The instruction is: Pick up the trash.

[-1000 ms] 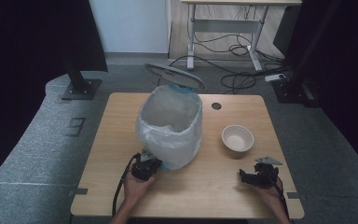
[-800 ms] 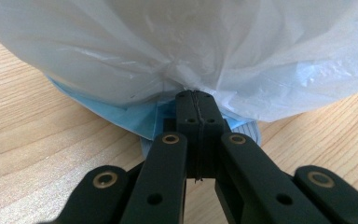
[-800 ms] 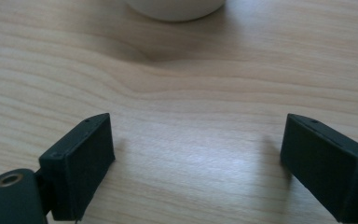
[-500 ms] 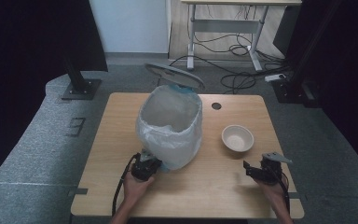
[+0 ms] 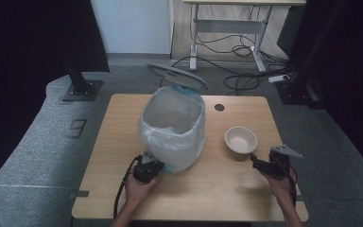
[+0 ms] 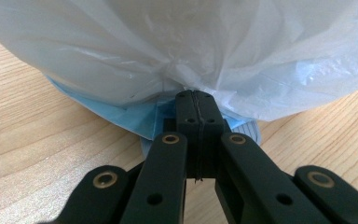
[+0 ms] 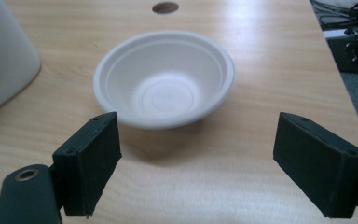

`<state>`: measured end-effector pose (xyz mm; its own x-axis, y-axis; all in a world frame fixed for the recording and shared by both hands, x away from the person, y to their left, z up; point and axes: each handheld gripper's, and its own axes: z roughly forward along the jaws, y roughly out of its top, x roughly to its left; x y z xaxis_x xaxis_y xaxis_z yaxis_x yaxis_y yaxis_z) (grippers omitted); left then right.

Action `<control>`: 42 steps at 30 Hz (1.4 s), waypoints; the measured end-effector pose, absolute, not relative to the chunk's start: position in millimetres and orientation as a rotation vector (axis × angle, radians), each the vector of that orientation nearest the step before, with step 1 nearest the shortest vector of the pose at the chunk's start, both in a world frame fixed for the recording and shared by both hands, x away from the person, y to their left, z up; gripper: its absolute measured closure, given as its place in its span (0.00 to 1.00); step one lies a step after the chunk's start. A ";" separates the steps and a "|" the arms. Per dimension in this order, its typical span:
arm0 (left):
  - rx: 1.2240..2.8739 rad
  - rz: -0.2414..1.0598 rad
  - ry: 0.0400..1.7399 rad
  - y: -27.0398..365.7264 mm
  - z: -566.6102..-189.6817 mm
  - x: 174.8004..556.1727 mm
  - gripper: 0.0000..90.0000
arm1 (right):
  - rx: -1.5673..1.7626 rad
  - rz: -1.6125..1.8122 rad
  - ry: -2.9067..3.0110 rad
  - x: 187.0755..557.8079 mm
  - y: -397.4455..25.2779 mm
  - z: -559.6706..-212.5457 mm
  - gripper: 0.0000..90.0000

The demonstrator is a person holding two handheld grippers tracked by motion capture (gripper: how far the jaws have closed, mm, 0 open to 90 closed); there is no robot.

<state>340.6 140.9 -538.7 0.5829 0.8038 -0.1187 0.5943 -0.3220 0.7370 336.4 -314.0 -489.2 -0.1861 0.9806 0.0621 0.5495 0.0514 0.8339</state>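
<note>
As seen from the high view, bin sits bench centre, bowl at 3 o'clock. Left gripper view: left gripper clenched at the bin liner's hem. Right gripper view: right gripper released, bowl at 12 o'clock.

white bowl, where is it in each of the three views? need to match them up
High view: white bowl right of centre on the table, just ahead of the right gripper.
Left gripper view: not in it.
Right gripper view: bowl upper centre, beyond the open jaws.
Shared landmark: round table hole beyond the bowl.
</note>
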 end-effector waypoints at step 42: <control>2.041 0.344 1.105 141.4 -538.9 340.0 1.00 | 1.653 0.852 1.835 412.8 -317.3 -517.1 0.30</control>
<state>340.0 141.4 -538.9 0.5867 0.8010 -0.1194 0.5916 -0.3231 0.7387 412.8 -317.3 -517.1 -0.1175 0.9926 0.0303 0.6638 0.0558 0.7458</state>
